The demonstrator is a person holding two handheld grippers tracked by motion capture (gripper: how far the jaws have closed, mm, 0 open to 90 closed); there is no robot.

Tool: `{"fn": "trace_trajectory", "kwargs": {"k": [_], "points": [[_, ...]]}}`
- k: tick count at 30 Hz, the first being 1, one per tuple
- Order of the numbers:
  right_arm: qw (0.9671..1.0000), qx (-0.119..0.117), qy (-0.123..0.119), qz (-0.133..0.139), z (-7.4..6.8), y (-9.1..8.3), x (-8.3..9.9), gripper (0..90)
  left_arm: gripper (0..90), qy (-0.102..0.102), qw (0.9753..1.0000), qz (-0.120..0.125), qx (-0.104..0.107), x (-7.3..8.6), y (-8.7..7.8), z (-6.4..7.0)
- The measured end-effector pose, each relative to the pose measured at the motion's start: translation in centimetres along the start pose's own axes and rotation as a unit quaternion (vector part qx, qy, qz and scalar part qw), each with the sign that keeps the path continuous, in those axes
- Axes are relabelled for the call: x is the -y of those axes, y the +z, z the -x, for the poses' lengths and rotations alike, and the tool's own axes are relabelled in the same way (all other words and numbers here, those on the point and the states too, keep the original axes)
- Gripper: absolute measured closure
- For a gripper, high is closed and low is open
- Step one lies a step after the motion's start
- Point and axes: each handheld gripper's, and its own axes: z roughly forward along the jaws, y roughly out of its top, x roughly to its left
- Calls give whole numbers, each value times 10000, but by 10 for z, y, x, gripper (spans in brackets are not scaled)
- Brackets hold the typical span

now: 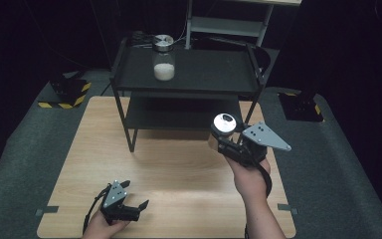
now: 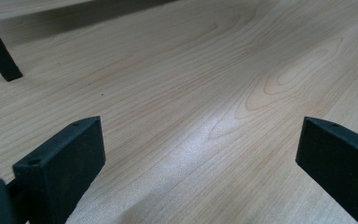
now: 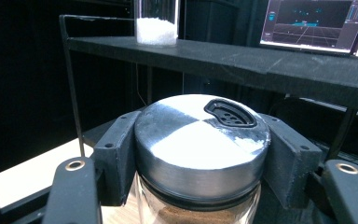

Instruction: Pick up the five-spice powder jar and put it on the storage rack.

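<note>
Near the front left corner of the worktop (image 1: 79, 164) we rest our left gripper (image 1: 129, 201) low over the bare wood, its jaws spread wide with nothing between them (image 2: 200, 154); it seems parked there to stay out of the way while the other hand works. Farther back, the black shelf rack (image 1: 189, 87) stands at the worktop's far edge, and a jar of white grains (image 1: 163, 59) sits on the left part of its top shelf, upright and well clear of the rim. To the right, our right gripper (image 1: 224, 137) clamps a jar with a brown filling (image 1: 224, 124) by its metal shaker lid (image 3: 200, 144), a jaw on each side, so the jar hangs upright and cannot spill. It is held in the air before the rack's right front leg, below the top shelf, likely bound for a place beside the white jar.
</note>
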Motion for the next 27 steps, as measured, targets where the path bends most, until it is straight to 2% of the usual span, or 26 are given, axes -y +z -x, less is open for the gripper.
{"fn": "trace_trajectory", "kwargs": {"k": [10,21,27], "points": [[10000,37,-83,12,3,5,-19,351,18,17,10000,-27,-1,-1,0,0],[9999,99,-58,90,11,12,-40,351,18,36,10000,-29,-10,-1,0,0],[9997,153,-128,111,14,17,-57,351,18,52,10000,-27,-1,-1,0,0]]}}
